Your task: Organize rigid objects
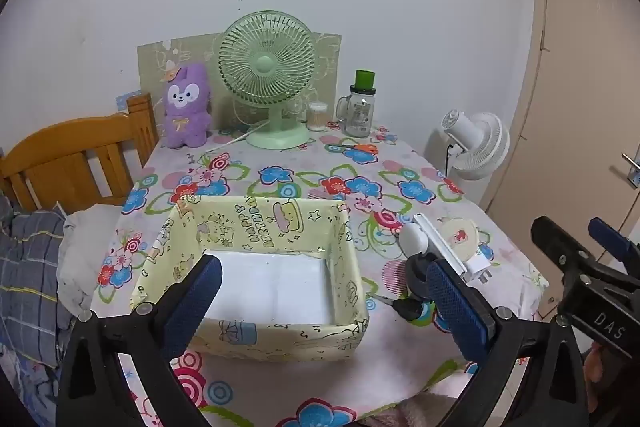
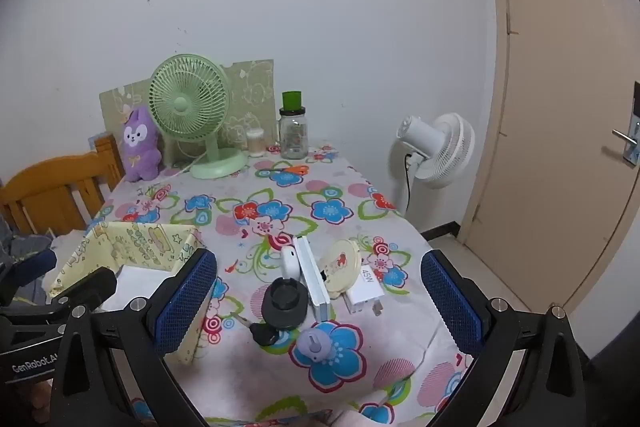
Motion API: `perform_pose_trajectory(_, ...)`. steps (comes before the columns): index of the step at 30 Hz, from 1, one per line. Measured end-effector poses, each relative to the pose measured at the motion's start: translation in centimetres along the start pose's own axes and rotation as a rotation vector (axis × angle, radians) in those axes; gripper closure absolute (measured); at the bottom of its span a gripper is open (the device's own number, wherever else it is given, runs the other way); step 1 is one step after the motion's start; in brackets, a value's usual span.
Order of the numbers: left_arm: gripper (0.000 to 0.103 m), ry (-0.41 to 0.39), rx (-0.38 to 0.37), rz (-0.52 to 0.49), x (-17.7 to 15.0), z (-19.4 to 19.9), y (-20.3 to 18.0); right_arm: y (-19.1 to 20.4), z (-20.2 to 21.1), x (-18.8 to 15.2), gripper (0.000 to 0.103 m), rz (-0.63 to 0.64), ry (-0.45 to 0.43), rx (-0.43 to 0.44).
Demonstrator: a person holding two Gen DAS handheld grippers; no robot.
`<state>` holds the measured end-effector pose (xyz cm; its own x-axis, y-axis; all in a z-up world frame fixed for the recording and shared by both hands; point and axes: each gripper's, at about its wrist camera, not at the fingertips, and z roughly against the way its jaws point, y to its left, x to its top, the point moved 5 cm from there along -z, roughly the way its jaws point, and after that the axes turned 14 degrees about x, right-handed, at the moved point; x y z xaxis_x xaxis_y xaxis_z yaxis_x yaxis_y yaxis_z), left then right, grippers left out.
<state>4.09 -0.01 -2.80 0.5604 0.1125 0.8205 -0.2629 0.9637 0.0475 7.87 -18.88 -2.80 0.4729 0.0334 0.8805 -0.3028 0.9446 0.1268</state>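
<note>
Both grippers' mesh-padded blue fingers (image 2: 186, 303) gape wide, empty, above a paper-covered rectangular box (image 1: 256, 227).

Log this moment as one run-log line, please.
stage: before first pick | left gripper: open, above box | right gripper: open, over clutter | box: nothing in it

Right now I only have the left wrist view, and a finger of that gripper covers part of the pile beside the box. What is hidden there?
Observer: A small purple round piece lies nearest the camera, just in front of the black round holder.
Operator: Is the right gripper closed on anything?
Observer: No. The right gripper is wide open above the pile, and both pads are bare.
</note>
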Motion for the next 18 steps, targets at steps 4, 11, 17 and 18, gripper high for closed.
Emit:
perform_pose_trajectory(4,0.0,-0.007,-0.02,-0.005,0.0,0.4,0.1,0.0,0.0,0.1,0.0,0.003,-0.004,-0.014)
perform_pose_trajectory(11,0.0,-0.012,-0.027,-0.016,0.0,0.6,-0.4,0.1,0.3,-0.1,0.0,-0.005,0.002,-0.005)
perform_pose_trajectory(17,0.0,-0.021,-0.026,-0.025,-0.5,0.5,-0.6,0.3,0.4,-0.5,0.0,0.013,-0.001,-0.014)
perform_pose_trajectory(18,0.0,-0.02,-0.024,-0.026,-0.5,0.5,-0.7,0.4,0.4,-0.5,0.0,0.013,-0.001,-0.012)
